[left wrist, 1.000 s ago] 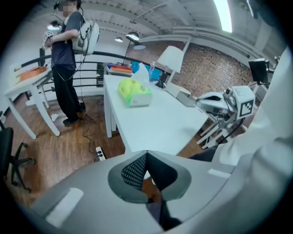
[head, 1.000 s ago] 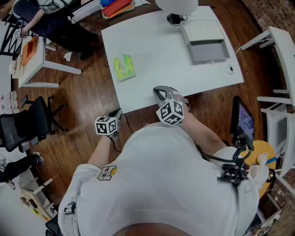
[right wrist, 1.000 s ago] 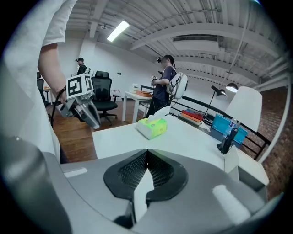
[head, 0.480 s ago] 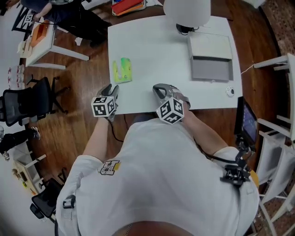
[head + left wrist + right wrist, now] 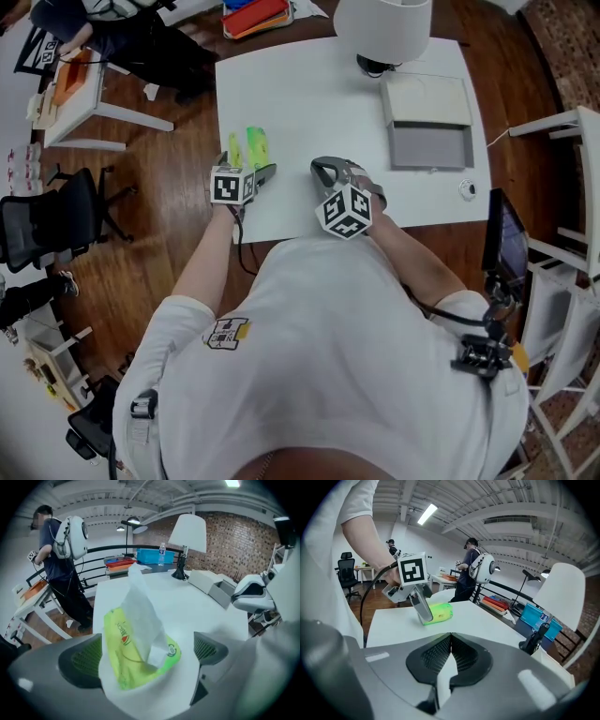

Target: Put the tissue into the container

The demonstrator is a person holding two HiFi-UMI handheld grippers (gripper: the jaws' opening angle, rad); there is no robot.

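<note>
Left gripper [image 5: 150, 656] fingers, just opened wide, straddle the green tissue pack [image 5: 123, 651] without gripping it. Right gripper [image 5: 450, 656], near the pack, has its fingers closed and empty.

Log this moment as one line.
left gripper: fingers just opening, astride tissue pack | right gripper: shut, empty | tissue: sticking from pack | container: no tissue inside

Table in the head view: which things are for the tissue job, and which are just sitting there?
For the job: green tissue pack, with a tissue sticking up; grey container; left gripper, jaws just been opening, pack between them; right gripper, shut.
Just sitting there: lamp; small round object.
</note>
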